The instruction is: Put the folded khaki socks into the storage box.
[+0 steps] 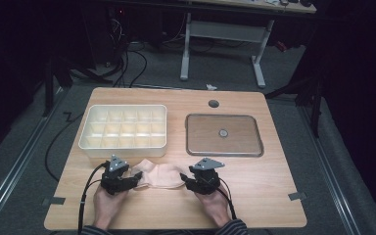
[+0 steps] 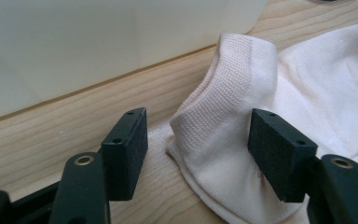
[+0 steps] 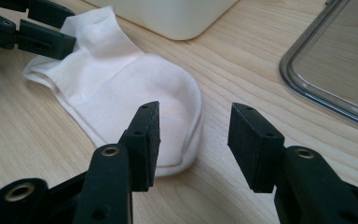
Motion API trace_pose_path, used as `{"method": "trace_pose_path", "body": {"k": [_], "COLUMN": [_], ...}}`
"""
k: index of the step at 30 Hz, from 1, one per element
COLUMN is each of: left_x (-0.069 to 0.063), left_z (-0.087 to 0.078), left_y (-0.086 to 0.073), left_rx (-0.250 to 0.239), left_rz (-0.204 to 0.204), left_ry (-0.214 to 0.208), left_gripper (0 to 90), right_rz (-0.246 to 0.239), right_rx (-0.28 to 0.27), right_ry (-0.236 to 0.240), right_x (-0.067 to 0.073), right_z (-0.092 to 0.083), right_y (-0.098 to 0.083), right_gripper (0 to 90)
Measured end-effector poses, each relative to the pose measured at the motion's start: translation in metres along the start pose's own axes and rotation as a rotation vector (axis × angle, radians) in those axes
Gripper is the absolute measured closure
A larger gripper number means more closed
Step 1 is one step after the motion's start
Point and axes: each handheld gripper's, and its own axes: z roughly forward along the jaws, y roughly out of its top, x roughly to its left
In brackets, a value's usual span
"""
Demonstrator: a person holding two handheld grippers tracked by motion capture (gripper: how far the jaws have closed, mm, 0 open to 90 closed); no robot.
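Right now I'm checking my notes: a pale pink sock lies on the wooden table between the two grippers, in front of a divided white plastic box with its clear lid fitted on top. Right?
Not quite: the clear lid is off, lying flat on the wooden table to the right of the divided white plastic box, as the high view shows. The pale pink sock does lie between the two grippers.

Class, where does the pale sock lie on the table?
In the high view, the sock lies flat near the table's front edge, between the left gripper and right gripper, just before the white divided box.

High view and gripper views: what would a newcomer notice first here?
A pale pink fabric sock lies flat at the near edge of the wooden table, between the left gripper and the right gripper. Its ribbed cuff stands between the open left jaws. Behind it are a cream plastic compartment box and, at right, a clear rectangular lid.
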Motion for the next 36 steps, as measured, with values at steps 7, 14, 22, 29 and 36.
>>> {"method": "trace_pose_path", "body": {"k": [7,14,22,29,36], "left_x": [-0.002,-0.004,-0.008,-0.011,-0.011], "left_z": [0.001,0.003,0.004,0.004,0.004], "left_y": [0.000,0.000,0.002,0.002,0.002], "left_rx": [0.005,0.006,0.020,0.017,0.016], "left_rz": [0.011,0.030,0.046,0.058,0.056], "left_ry": [0.002,0.017,0.032,0.008,-0.034], "left_gripper": [39.3,40.5,50.2,62.2,76.9], "right_rz": [-0.001,-0.002,-0.028,-0.054,-0.045], "right_rx": [0.031,0.054,0.073,0.076,0.078], "right_ry": [-0.004,-0.013,-0.014,0.000,0.025], "right_x": [0.001,0.001,0.003,0.005,0.006], "right_z": [0.015,0.023,0.029,0.029,0.030], "right_y": [0.001,0.000,-0.002,-0.002,-0.002], "right_gripper": [53.1,53.0,56.7,66.3,76.5]}}
